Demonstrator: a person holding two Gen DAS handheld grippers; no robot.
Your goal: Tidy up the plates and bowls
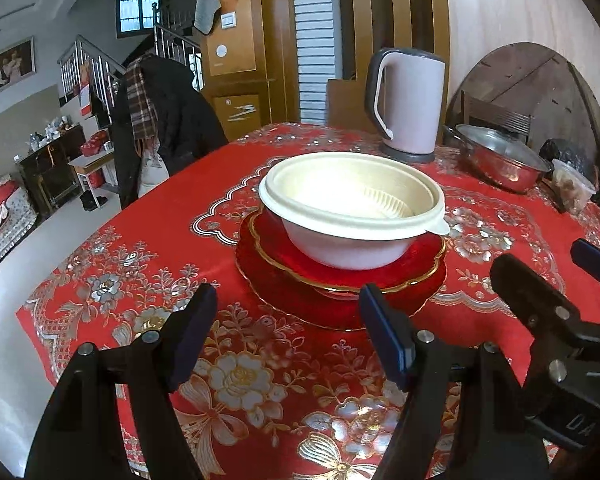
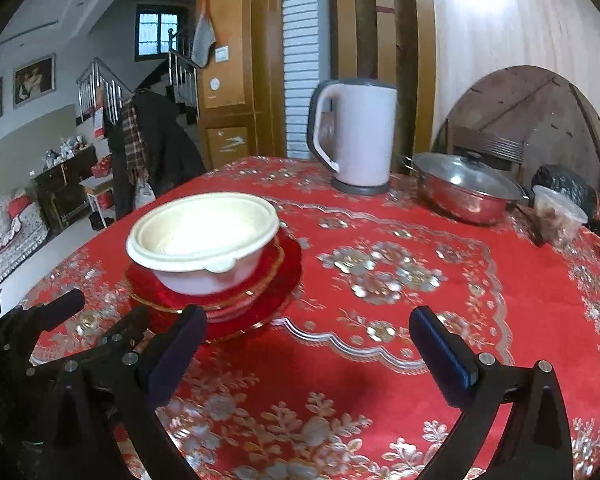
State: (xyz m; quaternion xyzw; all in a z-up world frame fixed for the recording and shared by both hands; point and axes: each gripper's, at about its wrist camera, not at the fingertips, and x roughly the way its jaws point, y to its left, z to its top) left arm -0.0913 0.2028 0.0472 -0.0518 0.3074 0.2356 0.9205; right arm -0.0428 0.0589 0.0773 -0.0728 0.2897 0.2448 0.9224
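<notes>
Cream bowls [image 1: 352,208] nested atop stacked red plates [image 1: 340,280].

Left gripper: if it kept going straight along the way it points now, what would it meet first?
Most likely the near rim of the red plates, stacked under the cream bowl. The left gripper is open and empty; only tablecloth lies between. Depth is hard to judge, so it might touch cloth first.

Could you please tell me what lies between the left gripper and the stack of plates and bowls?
Nothing but bare red tablecloth. In the left wrist view the open left gripper sits just short of the red plates under the cream bowl, apart from them.
</notes>
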